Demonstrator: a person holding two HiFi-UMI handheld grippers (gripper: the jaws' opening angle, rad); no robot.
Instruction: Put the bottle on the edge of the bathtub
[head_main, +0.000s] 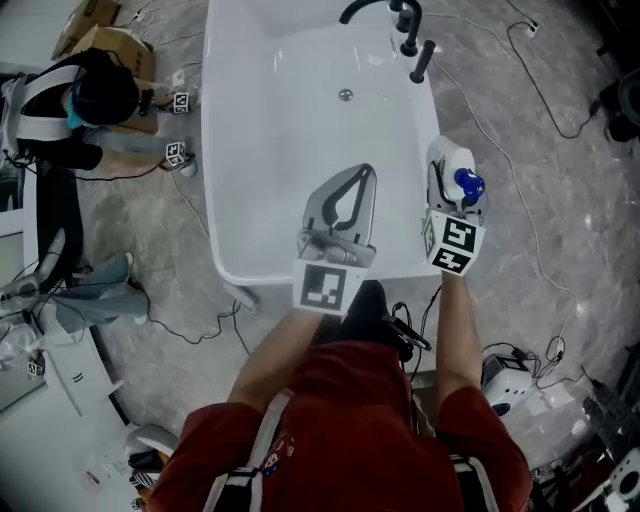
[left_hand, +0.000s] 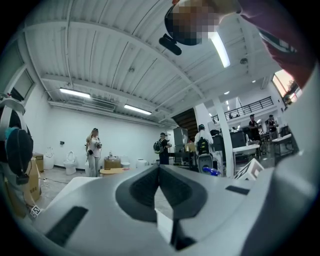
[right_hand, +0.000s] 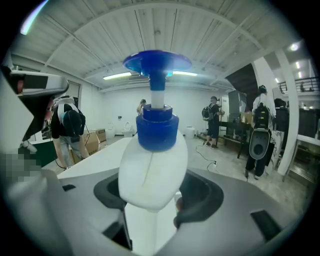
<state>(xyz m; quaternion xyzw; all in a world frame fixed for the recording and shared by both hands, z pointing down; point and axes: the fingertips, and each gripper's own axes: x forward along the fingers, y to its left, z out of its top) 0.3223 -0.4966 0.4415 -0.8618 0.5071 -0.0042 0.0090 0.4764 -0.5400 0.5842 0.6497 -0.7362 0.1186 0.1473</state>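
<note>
A white plastic pump bottle with a blue pump head (head_main: 455, 170) sits upright between the jaws of the right tool (head_main: 445, 185). In the right gripper view the dark pads press on both sides of the bottle's rounded body (right_hand: 152, 175), and the blue pump rises above them. From the head view the bottle is at the right-hand rim of the white oval bathtub (head_main: 215, 150), about halfway along its length. Whether its base touches the rim is hard to judge from above.

The left tool (head_main: 366, 170) hangs over the near end of the bathtub, well apart from the bottle. Its jaws are closed together with nothing between them, as the left gripper view (left_hand: 159, 172) shows.

A black tap (head_main: 405, 25) stands at the far right end of the bathtub. Thin cables (head_main: 530, 200) trail across the grey stone-patterned floor (head_main: 560, 130). To the left of the bathtub a person in dark clothes (head_main: 100, 95) crouches by a brown cardboard box (head_main: 105, 40).
</note>
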